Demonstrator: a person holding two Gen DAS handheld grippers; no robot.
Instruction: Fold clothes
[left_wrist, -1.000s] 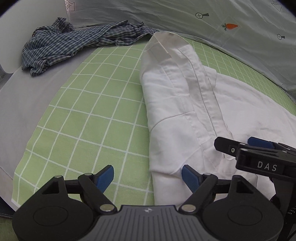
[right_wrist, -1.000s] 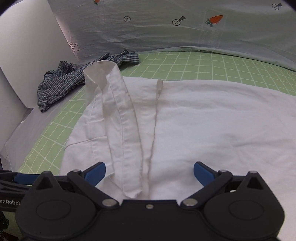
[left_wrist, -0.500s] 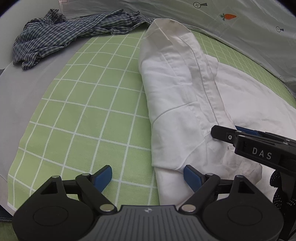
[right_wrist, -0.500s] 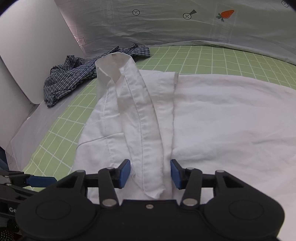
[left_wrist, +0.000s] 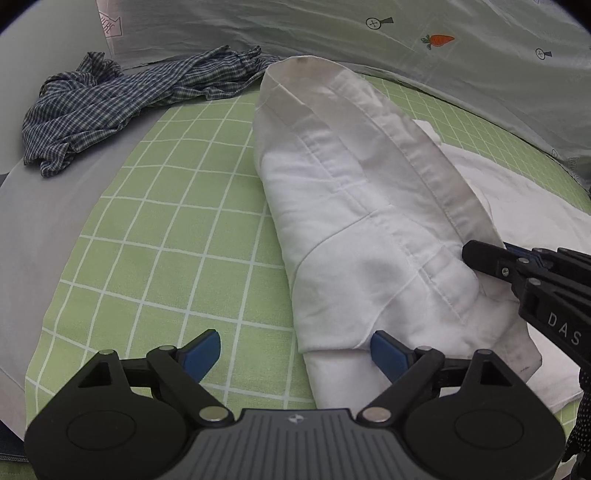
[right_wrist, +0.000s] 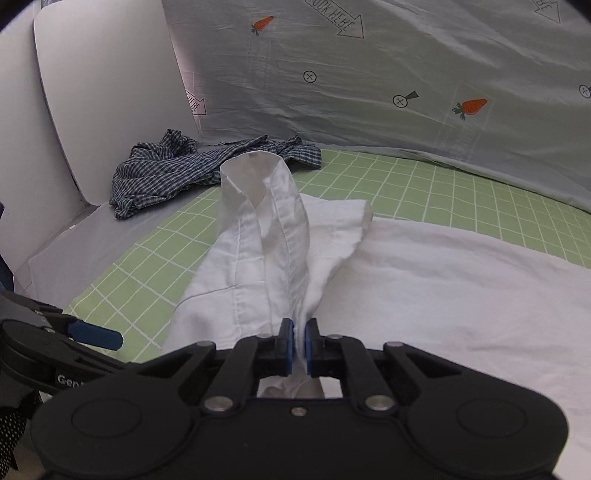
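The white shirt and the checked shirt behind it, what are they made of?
The white shirt looks like thin woven cotton, matte: it creases softly and shows stitched seams along its front band. The checked shirt looks like light woven cloth too, with a dark blue and white check, and lies crumpled in loose folds. Whether either is pure cotton or a blend cannot be told.
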